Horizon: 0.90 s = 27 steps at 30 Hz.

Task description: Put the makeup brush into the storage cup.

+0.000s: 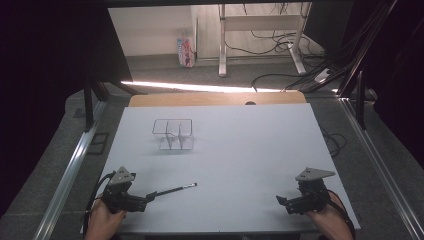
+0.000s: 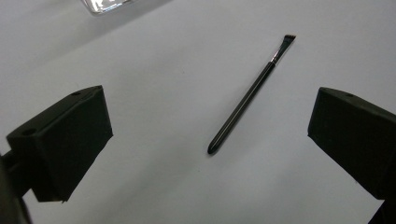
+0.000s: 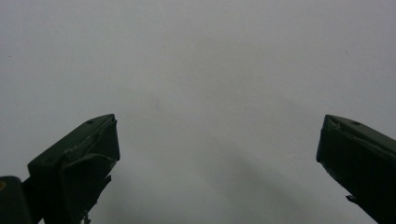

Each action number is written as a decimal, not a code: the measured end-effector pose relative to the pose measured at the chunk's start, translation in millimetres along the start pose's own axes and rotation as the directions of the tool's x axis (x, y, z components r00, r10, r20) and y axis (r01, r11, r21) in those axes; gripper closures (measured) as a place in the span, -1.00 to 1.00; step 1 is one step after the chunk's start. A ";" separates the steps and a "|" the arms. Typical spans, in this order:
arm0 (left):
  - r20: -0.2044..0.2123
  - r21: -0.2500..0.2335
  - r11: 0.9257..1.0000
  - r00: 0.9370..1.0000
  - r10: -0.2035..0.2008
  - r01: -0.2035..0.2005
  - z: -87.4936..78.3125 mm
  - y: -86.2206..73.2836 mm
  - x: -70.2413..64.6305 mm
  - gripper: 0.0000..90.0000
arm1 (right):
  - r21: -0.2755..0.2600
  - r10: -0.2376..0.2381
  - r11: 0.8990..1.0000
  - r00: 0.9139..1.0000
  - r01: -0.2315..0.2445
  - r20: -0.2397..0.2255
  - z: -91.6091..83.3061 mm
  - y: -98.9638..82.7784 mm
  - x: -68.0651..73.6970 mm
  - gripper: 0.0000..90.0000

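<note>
Lining up on a thin black makeup brush (image 2: 251, 95) was where things stood, so basically the approach step before any pickup. The brush lay flat on the white table (image 1: 250, 150), bristle end pointing away from the left tongs (image 1: 150, 196), handle end just ahead of them. In the left gripper view those tongs were spread wide with the brush lying between the jaws but farther out, not touched. The right tongs (image 1: 281, 201) sat well apart at the other side, also wide open with nothing in them. A clear divided organizer box (image 1: 173, 134) stood farther back. My guess: next move needed the left tongs to ease forward, drop around the handle and pinch it.
</note>
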<state>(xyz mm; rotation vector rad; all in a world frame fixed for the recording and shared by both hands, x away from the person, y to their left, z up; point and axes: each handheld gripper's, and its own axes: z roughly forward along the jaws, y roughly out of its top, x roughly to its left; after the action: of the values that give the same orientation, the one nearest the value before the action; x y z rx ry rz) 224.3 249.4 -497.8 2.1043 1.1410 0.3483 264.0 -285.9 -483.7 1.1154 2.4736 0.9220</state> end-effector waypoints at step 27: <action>-0.018 0.107 0.994 0.999 0.037 -0.035 11.6 26.6 1.8 -1.00 | 0.006 -0.016 1.000 1.000 0.016 0.002 2.2 0.2 0.9 -1.00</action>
<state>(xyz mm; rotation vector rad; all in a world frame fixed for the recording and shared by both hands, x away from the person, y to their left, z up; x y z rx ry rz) 248.0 236.0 -487.8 2.2214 1.1576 0.3315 264.5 -284.2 -485.3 1.0967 2.4814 0.9089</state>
